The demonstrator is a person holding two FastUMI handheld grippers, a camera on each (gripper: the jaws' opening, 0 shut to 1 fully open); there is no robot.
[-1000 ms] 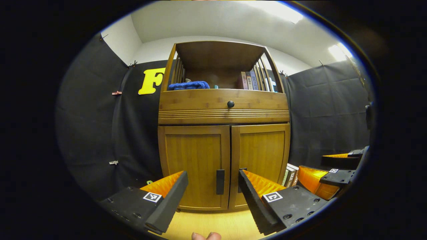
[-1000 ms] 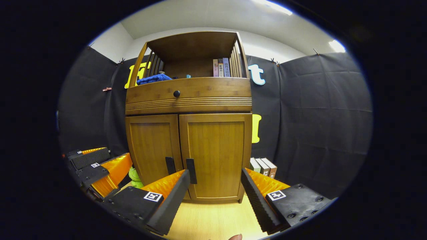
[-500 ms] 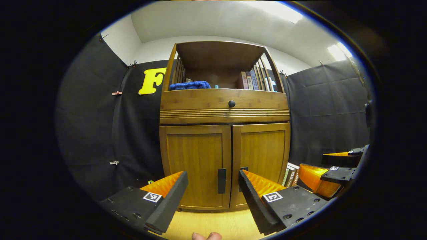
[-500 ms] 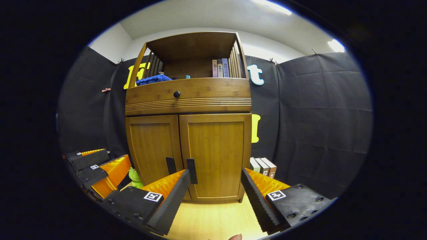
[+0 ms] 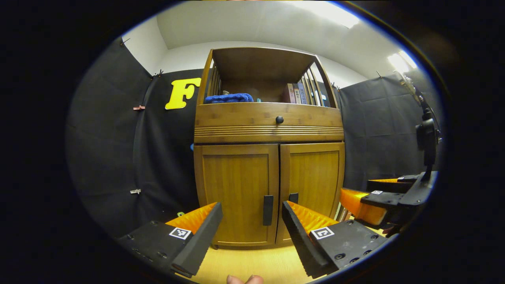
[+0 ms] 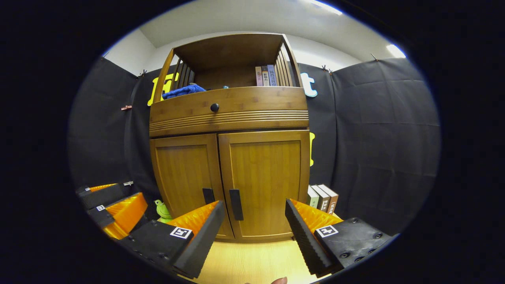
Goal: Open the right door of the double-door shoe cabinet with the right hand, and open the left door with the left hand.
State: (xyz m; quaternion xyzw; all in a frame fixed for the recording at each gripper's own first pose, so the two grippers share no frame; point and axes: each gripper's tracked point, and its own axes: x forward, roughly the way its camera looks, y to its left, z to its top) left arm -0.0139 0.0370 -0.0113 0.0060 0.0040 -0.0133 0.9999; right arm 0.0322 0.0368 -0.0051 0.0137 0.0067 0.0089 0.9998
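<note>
A wooden shoe cabinet stands ahead with both doors closed. In the left gripper view its left door [image 5: 236, 189] carries a dark vertical handle [image 5: 268, 210], and the right door [image 5: 313, 181] has its own handle [image 5: 293, 197]. My left gripper [image 5: 252, 228] is open, short of the cabinet, its fingers framing the left handle. In the right gripper view the right door [image 6: 268, 181] and its handle [image 6: 236, 204] lie ahead of my right gripper [image 6: 254, 230], which is open and empty. The right gripper [image 5: 378, 197] also appears at the right of the left gripper view.
Above the doors is a drawer with a round knob [image 6: 214, 107] and an open shelf holding a blue cloth [image 6: 183, 90] and books [image 6: 266, 75]. More books [image 6: 321, 197] stand on the floor right of the cabinet. A green toy [image 6: 162, 209] sits at its left.
Both grippers have moved closer to the cabinet. The right gripper has advanced farther, and the handles now sit higher between the fingers. Both stayed open.
</note>
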